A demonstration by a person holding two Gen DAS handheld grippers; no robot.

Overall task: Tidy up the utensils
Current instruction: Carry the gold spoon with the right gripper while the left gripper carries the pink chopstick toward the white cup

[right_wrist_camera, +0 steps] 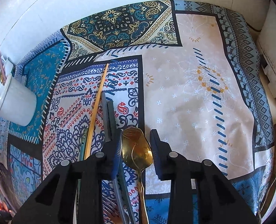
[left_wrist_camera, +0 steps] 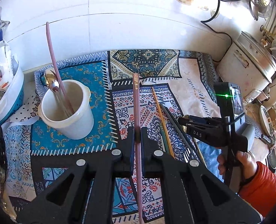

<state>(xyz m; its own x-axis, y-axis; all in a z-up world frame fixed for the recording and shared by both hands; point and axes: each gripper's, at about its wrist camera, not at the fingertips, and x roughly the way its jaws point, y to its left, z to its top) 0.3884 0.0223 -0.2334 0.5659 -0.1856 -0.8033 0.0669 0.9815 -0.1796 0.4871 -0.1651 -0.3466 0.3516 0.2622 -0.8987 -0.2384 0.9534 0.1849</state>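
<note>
My left gripper (left_wrist_camera: 137, 136) is shut on a long pink chopstick (left_wrist_camera: 136, 108) that points forward above the patterned cloth. A white cup (left_wrist_camera: 69, 112) stands to its left and holds another pink chopstick (left_wrist_camera: 53, 56) and a gold spoon (left_wrist_camera: 51, 80). My right gripper (right_wrist_camera: 136, 149) is open, its jaws on either side of a gold spoon (right_wrist_camera: 138, 149) lying on the cloth. To its left lie a wooden chopstick (right_wrist_camera: 97, 108) and dark chopsticks (right_wrist_camera: 109, 115). The right gripper shows in the left wrist view (left_wrist_camera: 182, 120), and the cup in the right wrist view (right_wrist_camera: 14, 106).
A patterned tablecloth (right_wrist_camera: 194, 84) covers the counter. A white basket with bags (left_wrist_camera: 9, 89) stands at the left. A white pot with lid (left_wrist_camera: 248, 63), a plate (left_wrist_camera: 266, 119) and hanging metal ware (left_wrist_camera: 261, 0) crowd the right. White tiles back the counter.
</note>
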